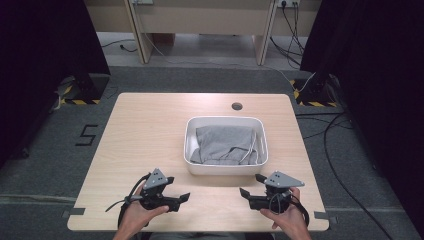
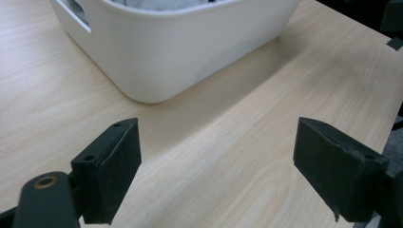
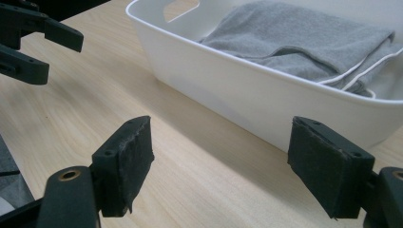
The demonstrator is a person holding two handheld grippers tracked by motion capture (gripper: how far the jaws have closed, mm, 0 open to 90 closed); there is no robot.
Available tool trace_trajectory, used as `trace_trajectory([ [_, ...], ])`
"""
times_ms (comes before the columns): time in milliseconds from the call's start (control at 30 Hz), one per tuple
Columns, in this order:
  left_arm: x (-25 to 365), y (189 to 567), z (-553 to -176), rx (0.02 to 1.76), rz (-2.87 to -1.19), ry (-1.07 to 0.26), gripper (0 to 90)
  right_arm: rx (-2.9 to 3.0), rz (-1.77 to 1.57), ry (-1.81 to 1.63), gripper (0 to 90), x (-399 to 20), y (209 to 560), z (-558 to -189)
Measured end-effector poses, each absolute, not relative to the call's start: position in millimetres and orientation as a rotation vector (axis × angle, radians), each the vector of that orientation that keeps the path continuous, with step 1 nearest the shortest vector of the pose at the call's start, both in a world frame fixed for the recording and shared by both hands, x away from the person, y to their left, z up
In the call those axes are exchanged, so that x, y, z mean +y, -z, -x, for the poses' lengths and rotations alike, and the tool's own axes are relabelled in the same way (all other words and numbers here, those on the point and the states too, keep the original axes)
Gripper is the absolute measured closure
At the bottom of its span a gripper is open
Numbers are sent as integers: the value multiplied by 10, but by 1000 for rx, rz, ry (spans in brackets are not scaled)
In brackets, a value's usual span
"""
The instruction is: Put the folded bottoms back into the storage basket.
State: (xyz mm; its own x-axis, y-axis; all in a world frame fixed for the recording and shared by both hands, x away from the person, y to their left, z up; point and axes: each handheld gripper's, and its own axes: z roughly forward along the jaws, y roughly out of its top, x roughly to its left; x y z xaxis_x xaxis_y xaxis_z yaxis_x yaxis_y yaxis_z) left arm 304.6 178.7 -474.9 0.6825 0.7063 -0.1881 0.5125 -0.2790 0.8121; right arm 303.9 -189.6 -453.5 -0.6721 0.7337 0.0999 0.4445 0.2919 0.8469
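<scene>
White plastic forms the tub (image 1: 226, 169), which is set on the wooden table (image 1: 150, 130) right of centre. 1 grey folded cloth (image 1: 225, 142) with white cords is seen lying inside it. The left gripper (image 1: 177, 189) is held near the table's front edge, left of the tub, jaws spread wide with nothing between them. The right gripper (image 1: 251, 185) is held just before the tub's front wall, jaws likewise wide apart and empty. 2 hands are seen at the bottom edge.
</scene>
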Motion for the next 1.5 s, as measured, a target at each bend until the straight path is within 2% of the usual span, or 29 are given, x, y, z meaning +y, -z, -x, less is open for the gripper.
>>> trace_trajectory([
  [500, 1916, 5036, -2936, 989, -1967, -260, 155, 2293, -1101, -1291, 215, -1895, 4745, -2966],
  [733, 1888, 5157, -2905, 986, -2025, -278, 155, 2314, -1103, -1276, 198, -1904, 4821, -2924],
  [1100, 1895, 5249, -2788, 961, -2044, -343, 151, 2358, -1079, -1203, 163, -1900, 4947, -2839],
  [1267, 1889, 5285, -2724, 931, -2065, -420, 144, 2391, -1066, -1158, 164, -1887, 4999, -2784],
  [1500, 1931, 5311, -2668, 926, -2042, -431, 134, 2407, -1079, -1104, 164, -1898, 5049, -2756],
])
